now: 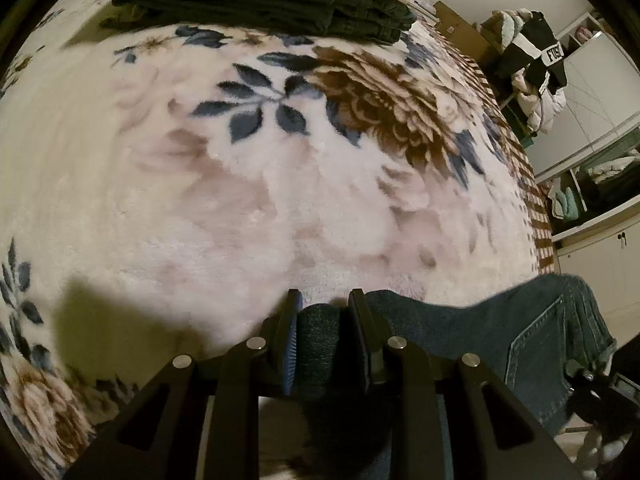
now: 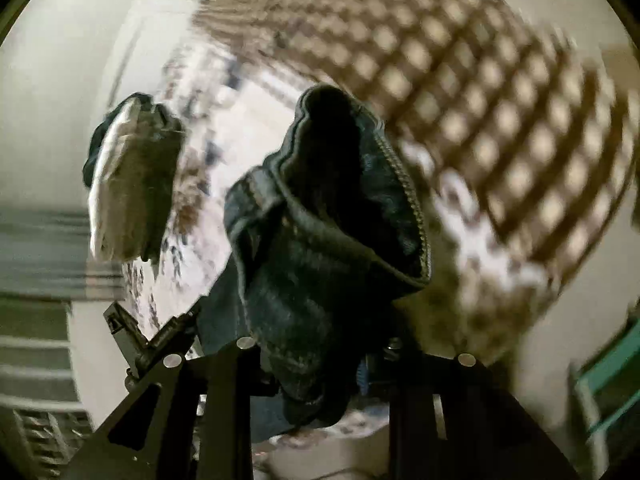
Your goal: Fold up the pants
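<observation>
Left wrist view shows my left gripper (image 1: 324,312) clamped on the jeans (image 1: 500,332), which trail rightward above the floral blanket (image 1: 200,184) toward my right gripper (image 2: 320,364), also pinching denim.

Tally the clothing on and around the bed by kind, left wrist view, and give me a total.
Jeans held in the left tongs: 1, the blue jeans
Folded dark garments stacked at the far end of the floral blanket: 1 stack, piece count unclear
Jackets hanging by the wardrobe: 2, one black and white, one pale puffy
Total: 4
</observation>
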A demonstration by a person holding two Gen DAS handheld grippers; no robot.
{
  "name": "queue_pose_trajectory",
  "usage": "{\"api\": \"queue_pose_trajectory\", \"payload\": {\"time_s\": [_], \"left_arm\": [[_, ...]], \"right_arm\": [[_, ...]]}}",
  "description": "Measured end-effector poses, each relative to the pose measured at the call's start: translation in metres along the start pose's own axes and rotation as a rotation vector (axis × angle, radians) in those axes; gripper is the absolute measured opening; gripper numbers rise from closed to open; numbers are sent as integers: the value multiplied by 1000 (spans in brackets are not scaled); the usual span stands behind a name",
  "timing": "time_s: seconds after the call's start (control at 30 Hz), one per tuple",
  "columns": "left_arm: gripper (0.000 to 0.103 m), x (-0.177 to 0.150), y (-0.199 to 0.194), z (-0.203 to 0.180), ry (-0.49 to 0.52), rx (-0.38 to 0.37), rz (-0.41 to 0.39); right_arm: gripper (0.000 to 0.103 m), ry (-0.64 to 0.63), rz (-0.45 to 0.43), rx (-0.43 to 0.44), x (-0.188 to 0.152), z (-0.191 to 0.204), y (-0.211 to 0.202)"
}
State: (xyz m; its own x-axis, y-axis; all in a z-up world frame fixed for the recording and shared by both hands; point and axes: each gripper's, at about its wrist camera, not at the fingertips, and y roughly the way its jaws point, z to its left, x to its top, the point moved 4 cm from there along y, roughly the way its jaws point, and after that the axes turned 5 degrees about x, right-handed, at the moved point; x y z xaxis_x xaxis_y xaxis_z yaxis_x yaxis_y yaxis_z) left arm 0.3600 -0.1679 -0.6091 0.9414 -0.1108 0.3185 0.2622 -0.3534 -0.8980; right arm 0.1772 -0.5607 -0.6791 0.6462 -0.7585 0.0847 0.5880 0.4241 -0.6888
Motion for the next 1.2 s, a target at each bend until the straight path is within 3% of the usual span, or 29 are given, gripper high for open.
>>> {"api": "queue_pose_trajectory", "payload": {"time_s": [0.07, 0.13, 0.2, 0.27, 0.33, 0.47, 0.57, 0.63, 0.7, 0.77, 0.83, 0.9, 0.97, 1.07, 1.2], "left_arm": [[23, 0, -3, 2, -30, -22, 16], [25, -2, -13, 9, -110, -79, 27], [39, -8, -22, 16, -172, -90, 43], [90, -21, -35, 20, -224, -125, 35], [92, -36, -41, 21, -258, -158, 39], [92, -71, -20, 16, -317, -202, 138], [92, -85, -3, 8, -349, -240, 165], [92, -84, -3, 3, -331, -231, 133], [92, -82, -3, -1, -311, -221, 122], [92, -80, -3, -1, -316, -224, 121], [92, -82, -3, 1, -320, -228, 123], [92, -84, -3, 2, -311, -227, 124], [92, -85, -3, 2, -296, -221, 123], [92, -84, -1, 2, -297, -226, 120], [92, -84, 0, 4, -300, -239, 119]], "right_arm": [[32, 14, 64, -38, 4, -16, 15], [51, 91, 128, -81, 4, -43, 25], [56, 164, 124, -22, 0, -57, 18], [60, 196, 113, 2, -6, -65, 7], [66, 251, 103, 8, -15, -76, -1], [68, 334, 109, 131, -35, -84, 12], [83, 323, 118, 176, -36, -80, 37], [103, 319, 101, 211, -32, -68, 50], [100, 290, 116, 268, -30, -53, 56], [89, 205, 134, 235, -30, -37, 58], [68, 180, 133, 268, -32, -30, 56], [64, 175, 135, 285, -33, -34, 54], [63, 180, 148, 246, -34, -47, 61], [63, 226, 154, 297, -33, -51, 71], [57, 169, 155, 403, -30, -15, 65]]}}
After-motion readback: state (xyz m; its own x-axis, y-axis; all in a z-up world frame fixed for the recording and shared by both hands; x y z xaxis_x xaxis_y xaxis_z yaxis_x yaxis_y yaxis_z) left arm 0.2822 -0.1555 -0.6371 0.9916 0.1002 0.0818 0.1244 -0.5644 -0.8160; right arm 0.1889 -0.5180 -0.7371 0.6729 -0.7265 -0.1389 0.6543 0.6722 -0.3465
